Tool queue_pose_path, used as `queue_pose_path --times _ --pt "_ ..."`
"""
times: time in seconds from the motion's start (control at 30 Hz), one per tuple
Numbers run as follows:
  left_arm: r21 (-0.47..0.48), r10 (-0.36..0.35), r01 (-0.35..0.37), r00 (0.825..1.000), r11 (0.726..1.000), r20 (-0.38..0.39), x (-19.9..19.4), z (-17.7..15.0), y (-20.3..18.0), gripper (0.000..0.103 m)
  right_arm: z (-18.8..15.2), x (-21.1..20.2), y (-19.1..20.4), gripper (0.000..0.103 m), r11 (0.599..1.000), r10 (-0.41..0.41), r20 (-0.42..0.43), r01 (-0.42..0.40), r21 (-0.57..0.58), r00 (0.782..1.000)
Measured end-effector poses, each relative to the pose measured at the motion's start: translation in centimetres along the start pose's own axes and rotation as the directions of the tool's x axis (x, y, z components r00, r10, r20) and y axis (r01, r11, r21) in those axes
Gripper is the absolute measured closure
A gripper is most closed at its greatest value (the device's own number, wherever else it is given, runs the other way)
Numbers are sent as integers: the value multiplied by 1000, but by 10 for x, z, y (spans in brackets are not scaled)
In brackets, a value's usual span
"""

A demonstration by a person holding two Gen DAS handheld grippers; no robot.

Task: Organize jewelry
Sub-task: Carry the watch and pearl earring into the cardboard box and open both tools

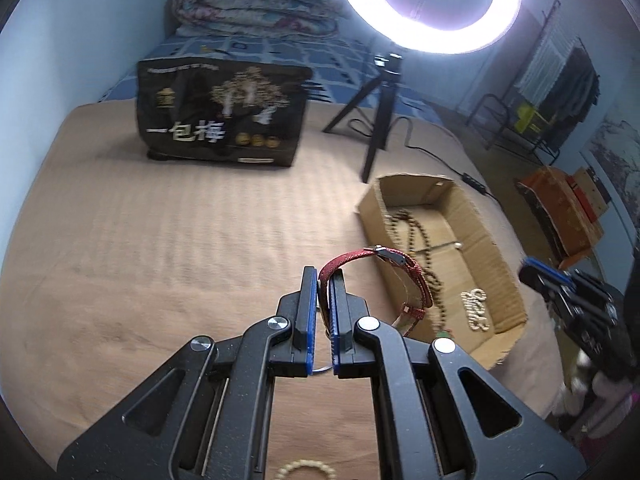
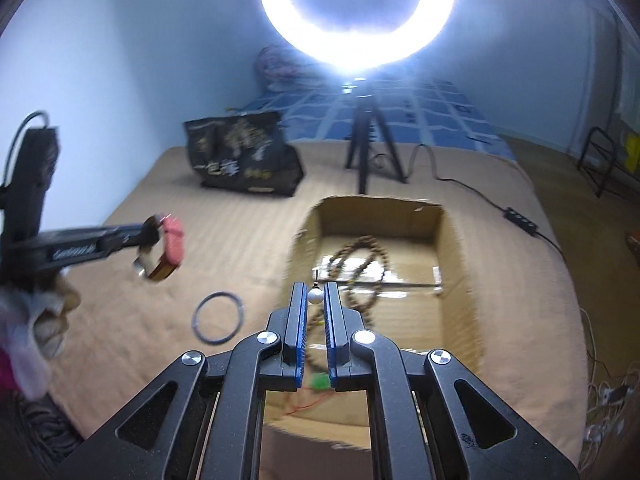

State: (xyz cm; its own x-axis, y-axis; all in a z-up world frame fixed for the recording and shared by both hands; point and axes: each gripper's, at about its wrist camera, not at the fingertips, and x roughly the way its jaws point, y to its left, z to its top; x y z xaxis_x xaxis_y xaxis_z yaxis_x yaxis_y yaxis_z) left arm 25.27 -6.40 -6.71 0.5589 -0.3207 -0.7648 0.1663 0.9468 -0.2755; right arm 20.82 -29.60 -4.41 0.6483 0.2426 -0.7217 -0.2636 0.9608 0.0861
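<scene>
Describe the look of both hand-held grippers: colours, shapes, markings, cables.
Each black hand-held gripper, left and right, has flat blue-edged fingers, angular linkage arms with triangular cut-outs and round silver pivot screws. The left one's side carries blurred white lettering; a dark cable loops from its rear.

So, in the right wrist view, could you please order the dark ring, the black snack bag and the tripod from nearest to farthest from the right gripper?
1. Dark ring, lying left of the right gripper.
2. Black snack bag, farther back, left.
3. Tripod, far back, slightly right.
</scene>
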Motion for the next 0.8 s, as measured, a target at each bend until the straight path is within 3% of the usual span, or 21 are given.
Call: queue_pose_path --times 0.43,0.8 --pt "77 -77 79 997 994 -25 12 -14 -69 100 14 10 -45 96 995 -65 10 64 77 998" --pt "99 -103 108 993 989 -55 28 -23 -100 100 15 18 -57 96 992 -83 -3 83 91 997"
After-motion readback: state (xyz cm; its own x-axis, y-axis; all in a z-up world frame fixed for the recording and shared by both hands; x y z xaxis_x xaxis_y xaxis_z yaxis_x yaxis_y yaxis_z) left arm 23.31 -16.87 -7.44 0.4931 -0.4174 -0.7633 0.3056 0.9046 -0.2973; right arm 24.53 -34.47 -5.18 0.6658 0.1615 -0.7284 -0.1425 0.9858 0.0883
